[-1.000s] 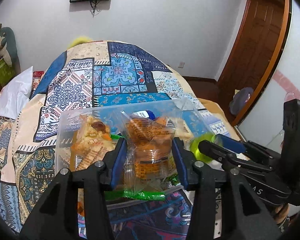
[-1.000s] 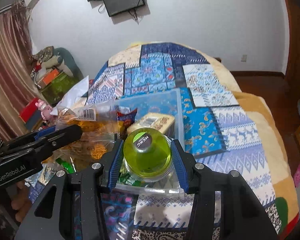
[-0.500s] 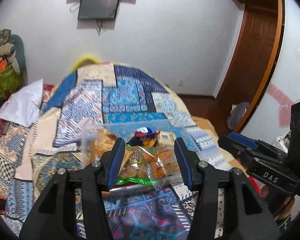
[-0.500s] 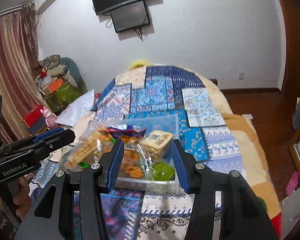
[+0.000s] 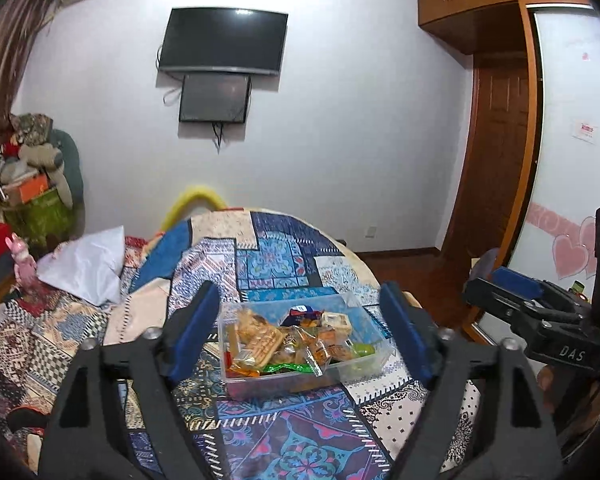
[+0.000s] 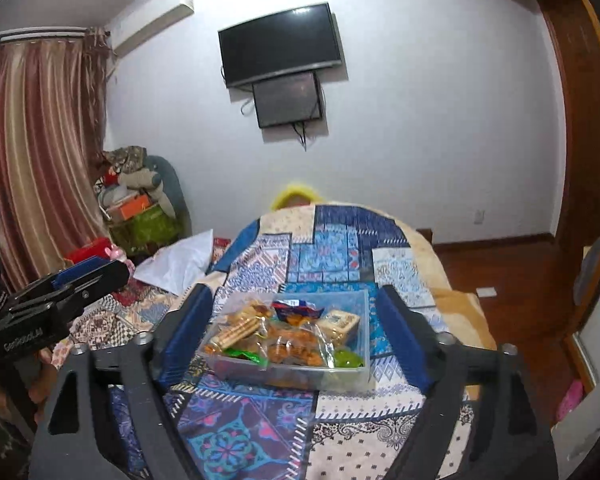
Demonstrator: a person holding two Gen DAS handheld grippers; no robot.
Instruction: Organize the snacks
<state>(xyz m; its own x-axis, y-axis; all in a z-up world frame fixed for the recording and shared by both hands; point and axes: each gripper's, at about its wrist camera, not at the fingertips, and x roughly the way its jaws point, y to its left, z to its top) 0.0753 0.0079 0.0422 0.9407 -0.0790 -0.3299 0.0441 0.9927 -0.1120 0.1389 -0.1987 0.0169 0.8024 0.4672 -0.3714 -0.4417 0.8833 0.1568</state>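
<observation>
Hovering above the near end of the patterned bedspread [image 5: 276,252], I hold my left claw [image 5: 300,334] and right claw [image 6: 296,332] spread wide and empty over the clear plastic tub [image 6: 362,308] of snacks. Those crinkly packets [image 6: 296,344] look light, soft and slippery, the biscuits inside easily crushed, so I'd pinch a sealed edge. The stiff tub I'd take by its rim, one claw per short side.

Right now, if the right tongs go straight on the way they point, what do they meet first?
Probably the clear snack bin, which sits centred between the open right tongs on the patchwork bedspread. Nothing shows in the gap before it, though depth is hard to judge; its near wall or the snack packets would likely be met first.
</observation>
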